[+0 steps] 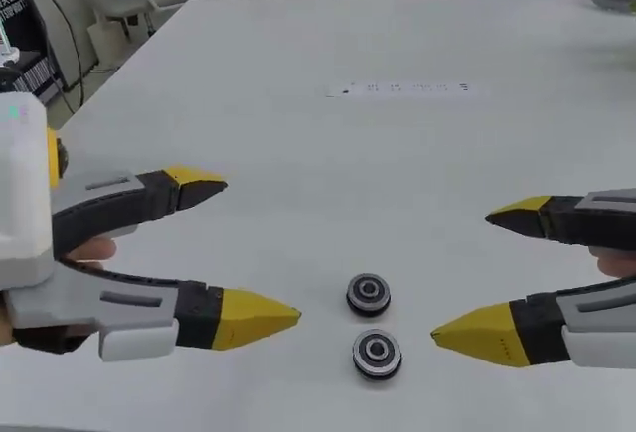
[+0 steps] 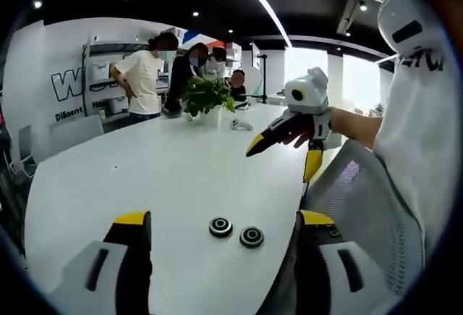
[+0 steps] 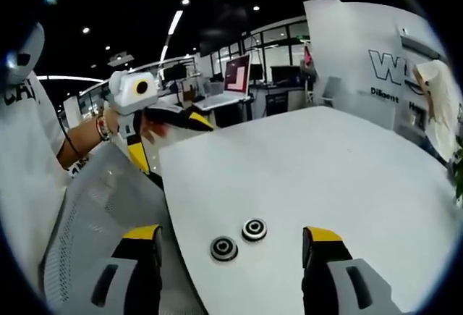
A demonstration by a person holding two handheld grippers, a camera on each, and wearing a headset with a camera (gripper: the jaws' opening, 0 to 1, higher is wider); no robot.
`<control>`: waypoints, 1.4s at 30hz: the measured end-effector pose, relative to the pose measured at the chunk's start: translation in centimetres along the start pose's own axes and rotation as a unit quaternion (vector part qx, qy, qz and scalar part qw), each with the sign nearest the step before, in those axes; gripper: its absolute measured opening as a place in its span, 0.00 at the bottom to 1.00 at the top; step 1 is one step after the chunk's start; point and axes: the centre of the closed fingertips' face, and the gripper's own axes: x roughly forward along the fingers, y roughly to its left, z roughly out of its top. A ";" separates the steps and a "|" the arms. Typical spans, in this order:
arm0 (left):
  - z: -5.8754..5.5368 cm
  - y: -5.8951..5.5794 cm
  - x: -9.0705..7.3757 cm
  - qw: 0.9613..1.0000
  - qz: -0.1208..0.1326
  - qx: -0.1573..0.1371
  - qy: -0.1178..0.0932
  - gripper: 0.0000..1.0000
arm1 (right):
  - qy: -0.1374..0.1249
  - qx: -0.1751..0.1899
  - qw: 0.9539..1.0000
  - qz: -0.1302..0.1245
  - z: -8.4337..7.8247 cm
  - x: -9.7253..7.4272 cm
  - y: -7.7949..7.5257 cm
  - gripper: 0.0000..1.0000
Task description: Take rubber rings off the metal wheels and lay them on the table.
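Note:
Two small metal wheels with black rubber rings lie flat on the white table [image 1: 298,134], one [image 1: 368,293] just behind the other [image 1: 377,352], close to the near edge. My left gripper [image 1: 253,251] hovers open to their left, and my right gripper [image 1: 464,275] hovers open to their right; nothing is between either pair of yellow-tipped jaws. In the left gripper view the wheels [image 2: 221,227] [image 2: 252,237] sit between my own jaws, with the right gripper [image 2: 281,164] beyond. In the right gripper view the wheels [image 3: 254,229] [image 3: 223,248] lie ahead, with the left gripper [image 3: 173,141] past them.
A grey mesh chair back [image 2: 347,192] stands at the table's near edge. A potted plant [image 2: 206,96] and several people are at the far end. A laptop [image 3: 235,76] sits on a desk beyond. A faint strip of marks [image 1: 397,87] crosses the table's middle.

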 end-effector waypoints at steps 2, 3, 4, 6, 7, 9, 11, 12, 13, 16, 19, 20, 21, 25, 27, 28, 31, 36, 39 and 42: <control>0.2 -0.3 0.3 1.000 -0.003 0.005 -0.003 0.75 | -0.003 -0.005 1.000 0.007 0.4 0.3 0.2 0.77; 0.3 -0.3 0.4 1.000 -0.004 0.008 -0.003 0.75 | -0.004 -0.007 1.000 0.010 0.6 0.4 0.3 0.77; 0.4 -0.5 0.5 1.000 -0.006 0.012 -0.002 0.74 | -0.004 -0.011 1.000 0.013 0.8 0.6 0.4 0.77; 0.5 -0.6 0.6 1.000 -0.009 0.017 -0.001 0.74 | -0.004 -0.016 1.000 0.018 1.0 0.8 0.5 0.76; 0.5 -0.6 0.6 1.000 -0.010 0.018 -0.001 0.74 | -0.003 -0.020 1.000 0.021 1.1 0.9 0.6 0.76; 0.7 -0.7 0.6 1.000 -0.011 0.021 -0.001 0.74 | -0.002 -0.026 0.999 0.025 1.4 1.1 0.8 0.76; 0.9 -0.7 0.7 1.000 -0.013 0.023 -0.002 0.74 | -0.003 -0.031 0.999 0.028 1.5 1.2 0.8 0.75; 1.0 -0.7 0.7 1.000 -0.014 0.024 -0.003 0.73 | -0.003 -0.032 0.999 0.029 1.6 1.2 0.8 0.75; 1.0 -0.7 0.7 1.000 -0.014 0.025 -0.003 0.73 | -0.004 -0.032 0.999 0.029 1.7 1.3 0.8 0.75; 1.1 -0.7 0.8 0.999 -0.015 0.029 0.001 0.72 | -0.006 -0.035 0.999 0.035 1.7 1.7 1.0 0.74; 1.1 -0.7 0.9 0.999 -0.015 0.032 0.002 0.71 | -0.005 -0.033 0.999 0.041 1.4 2.1 1.1 0.74; 1.1 -0.7 1.0 0.999 -0.016 0.032 0.002 0.71 | -0.004 -0.030 0.999 0.044 1.1 2.3 1.3 0.74; 1.1 -0.7 1.0 0.999 -0.016 0.032 0.002 0.71 | -0.001 -0.026 0.999 0.047 0.8 2.5 1.4 0.74; 1.1 -0.7 1.1 0.999 -0.019 0.036 0.002 0.70 | 0.011 -0.025 0.998 0.052 -0.1 2.8 1.7 0.72; 1.1 -0.6 1.2 0.999 -0.018 0.039 0.002 0.70 | 0.022 -0.029 0.998 0.053 -0.7 3.0 1.7 0.72; 1.1 -0.5 1.3 0.999 -0.017 0.041 0.003 0.70 | 0.027 -0.029 0.998 0.052 -0.9 3.0 1.7 0.72; 1.0 -0.2 1.6 0.999 -0.015 0.041 0.003 0.70 | 0.032 -0.031 0.998 0.049 -1.2 2.9 1.7 0.72; 1.2 -0.3 2.1 0.999 -0.023 0.047 0.003 0.69 | 0.021 -0.021 0.999 0.044 -1.3 2.7 1.4 0.71; 1.5 -0.5 2.4 0.998 -0.028 0.052 -0.001 0.69 | 0.015 -0.011 0.999 0.038 -1.4 2.5 1.0 0.70; 1.5 -0.7 2.6 0.998 -0.033 0.054 -0.002 0.69 | 0.009 -0.005 0.999 0.036 -1.3 2.4 0.9 0.70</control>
